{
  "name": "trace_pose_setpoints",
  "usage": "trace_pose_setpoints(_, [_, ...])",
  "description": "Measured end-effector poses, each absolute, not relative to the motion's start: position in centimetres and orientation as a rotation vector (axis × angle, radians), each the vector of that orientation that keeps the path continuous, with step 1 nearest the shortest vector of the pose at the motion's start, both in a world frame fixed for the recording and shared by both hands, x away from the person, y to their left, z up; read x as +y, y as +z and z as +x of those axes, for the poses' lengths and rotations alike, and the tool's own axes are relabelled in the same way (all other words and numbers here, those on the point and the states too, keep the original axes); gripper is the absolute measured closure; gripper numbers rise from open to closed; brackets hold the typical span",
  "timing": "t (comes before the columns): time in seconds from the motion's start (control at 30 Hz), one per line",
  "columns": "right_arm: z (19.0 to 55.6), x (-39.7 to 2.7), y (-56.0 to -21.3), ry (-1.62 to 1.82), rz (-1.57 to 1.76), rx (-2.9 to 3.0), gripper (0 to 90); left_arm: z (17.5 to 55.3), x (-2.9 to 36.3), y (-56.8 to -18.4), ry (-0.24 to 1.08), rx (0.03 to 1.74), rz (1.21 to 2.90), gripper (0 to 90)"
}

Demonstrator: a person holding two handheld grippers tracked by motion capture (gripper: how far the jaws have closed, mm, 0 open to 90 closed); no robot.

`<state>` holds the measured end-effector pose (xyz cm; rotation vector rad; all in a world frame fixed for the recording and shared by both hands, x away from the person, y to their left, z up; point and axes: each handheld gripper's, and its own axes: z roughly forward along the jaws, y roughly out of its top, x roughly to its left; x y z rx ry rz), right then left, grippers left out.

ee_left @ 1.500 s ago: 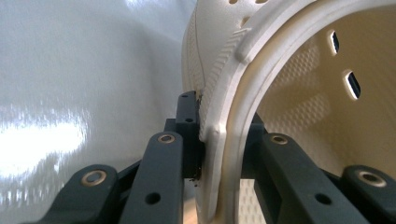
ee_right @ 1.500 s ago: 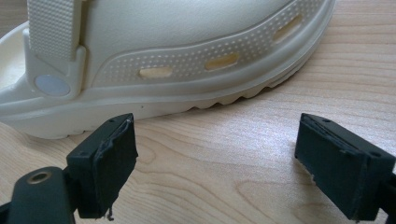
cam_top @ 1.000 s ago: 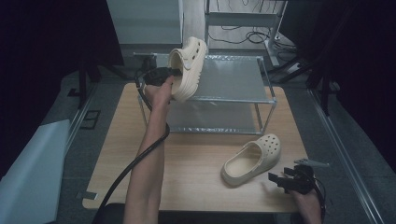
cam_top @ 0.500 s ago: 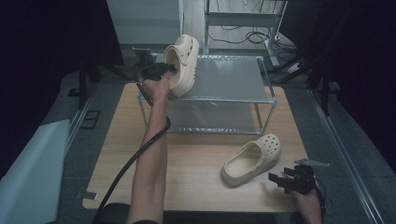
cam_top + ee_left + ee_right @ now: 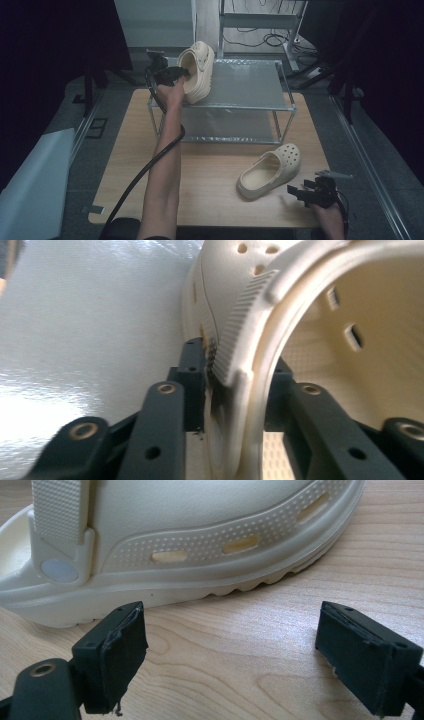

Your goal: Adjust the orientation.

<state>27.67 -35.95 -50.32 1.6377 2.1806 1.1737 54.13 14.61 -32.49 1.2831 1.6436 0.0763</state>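
Gripping the upper clog's [image 5: 197,70] rim, left tongs [image 5: 176,74] just loosened at the rack [image 5: 250,82]; right tongs [image 5: 305,192] gaped empty.

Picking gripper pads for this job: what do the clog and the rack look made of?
Clog: probably moulded foam resin, matte cream, with punched holes and a ribbed strap. Rack: apparently metal, its silvery shelf throwing soft glare, on thin rod legs.

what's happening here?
A person is putting a pair of cream clogs on a metal rack. The left gripper has one clog tilted on the top shelf by its rim, jaws just starting to open. The right gripper waits open by the other clog on the table.
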Motion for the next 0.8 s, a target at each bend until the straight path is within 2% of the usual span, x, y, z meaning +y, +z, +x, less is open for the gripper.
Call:
trace_pose_setpoints(0.47, [27.7,-36.0,-50.3,1.185,1.633,2.183,12.8,54.2,12.8,-32.1,0.08,1.595,1.321,48.0])
trace_pose_setpoints(0.8, [27.7,-35.9,-50.3,1.189,1.625,2.19,12.8,54.1,13.7,-32.3,-0.028,1.503,1.292,33.5])
